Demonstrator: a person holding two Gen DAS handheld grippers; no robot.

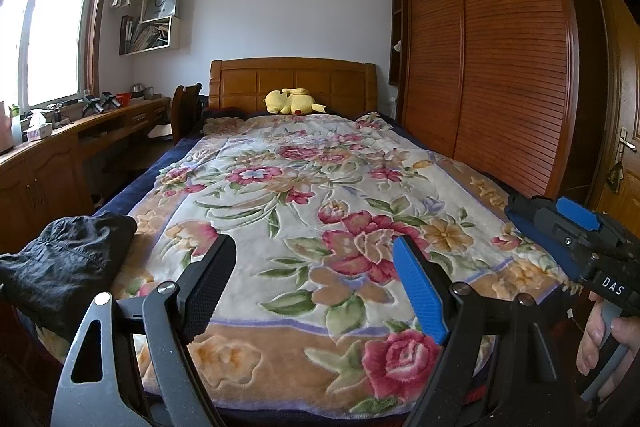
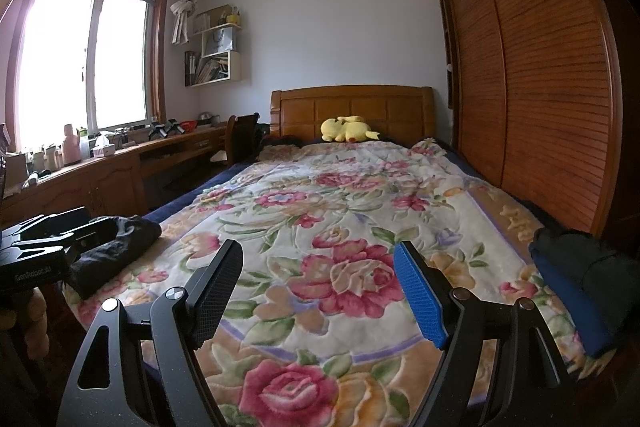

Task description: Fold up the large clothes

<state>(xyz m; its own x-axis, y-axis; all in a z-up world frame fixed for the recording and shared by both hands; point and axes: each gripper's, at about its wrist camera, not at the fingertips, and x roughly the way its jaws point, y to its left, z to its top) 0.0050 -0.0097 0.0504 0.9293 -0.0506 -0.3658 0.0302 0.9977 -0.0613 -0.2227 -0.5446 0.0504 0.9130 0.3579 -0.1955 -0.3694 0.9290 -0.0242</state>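
A crumpled black garment lies on the near left corner of the bed's floral blanket; the right wrist view shows the garment too. A dark garment with blue lining sits at the blanket's near right edge. My left gripper hangs open over the blanket with nothing between its fingers. My right gripper is open and empty in the same way. From the left wrist view, a hand holds the right gripper at the right. The left gripper shows beside the black garment.
A yellow plush toy rests by the wooden headboard. A slatted wooden wardrobe runs along the bed's right side. A cluttered desk and chair stand under the window on the left.
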